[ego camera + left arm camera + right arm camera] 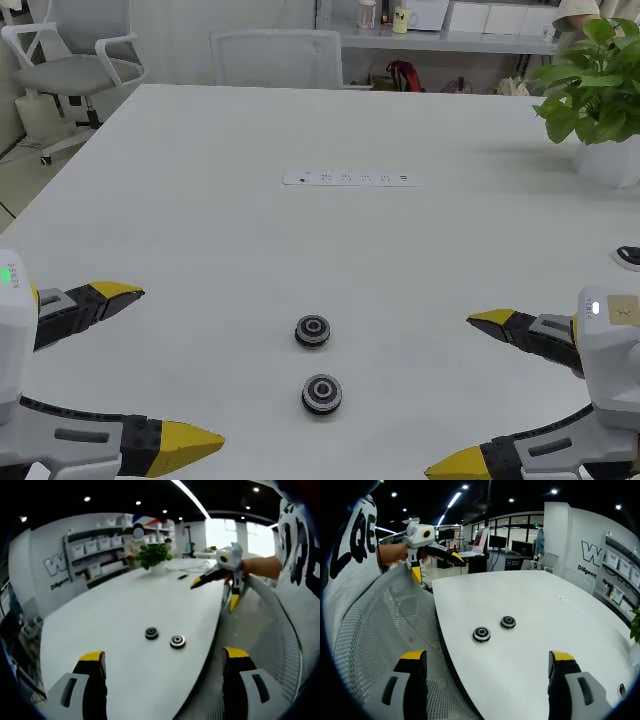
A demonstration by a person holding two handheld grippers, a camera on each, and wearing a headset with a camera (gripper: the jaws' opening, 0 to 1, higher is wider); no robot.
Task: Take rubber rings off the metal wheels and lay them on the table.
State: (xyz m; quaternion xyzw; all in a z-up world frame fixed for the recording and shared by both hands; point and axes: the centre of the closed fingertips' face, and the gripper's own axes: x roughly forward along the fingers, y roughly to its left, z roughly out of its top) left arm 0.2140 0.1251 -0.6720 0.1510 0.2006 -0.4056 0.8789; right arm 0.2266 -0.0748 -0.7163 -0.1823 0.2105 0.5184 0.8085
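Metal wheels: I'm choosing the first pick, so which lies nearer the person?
The lower wheel in the head view; the other wheel lies farther out on the table.

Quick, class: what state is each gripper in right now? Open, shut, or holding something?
Left gripper: open, holding nothing.
Right gripper: open, holding nothing.

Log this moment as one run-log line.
phase: pre-grasp | left gripper: open, empty | right gripper: open, empty | near wheel, far wheel: flat on table, between grippers, untouched
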